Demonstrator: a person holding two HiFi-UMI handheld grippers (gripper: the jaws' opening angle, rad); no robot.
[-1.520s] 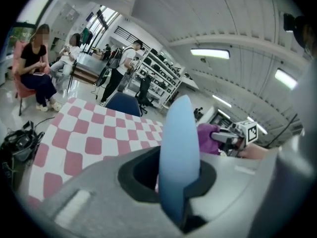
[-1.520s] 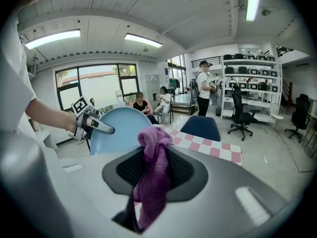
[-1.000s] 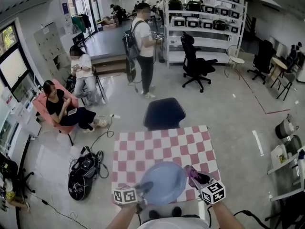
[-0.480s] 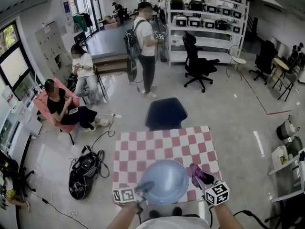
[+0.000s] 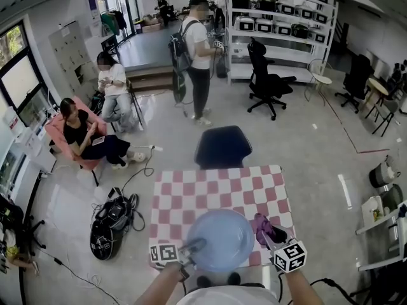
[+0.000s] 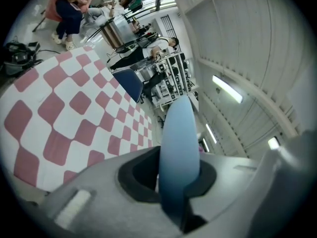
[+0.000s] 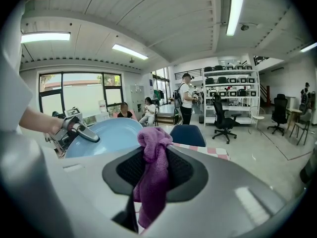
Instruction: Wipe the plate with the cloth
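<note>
A pale blue plate (image 5: 220,240) is held over the near edge of the checkered table (image 5: 191,199). My left gripper (image 5: 191,248) is shut on its left rim, and in the left gripper view the plate (image 6: 179,148) stands edge-on between the jaws. My right gripper (image 5: 270,236) is shut on a purple cloth (image 5: 262,226), just right of the plate. In the right gripper view the cloth (image 7: 153,175) hangs bunched from the jaws, with the plate (image 7: 106,135) to its left and the left gripper (image 7: 79,131) on the plate's rim.
A dark blue chair (image 5: 222,147) stands at the table's far side. A black bag (image 5: 111,224) and cables lie on the floor to the left. Two people sit at the left, one stands farther back by shelving (image 5: 273,24). Office chairs stand near the shelves.
The plate has tilted flatter toward me and shifted slightly. The right gripper with the cloth has stayed close beside the plate's right rim.
</note>
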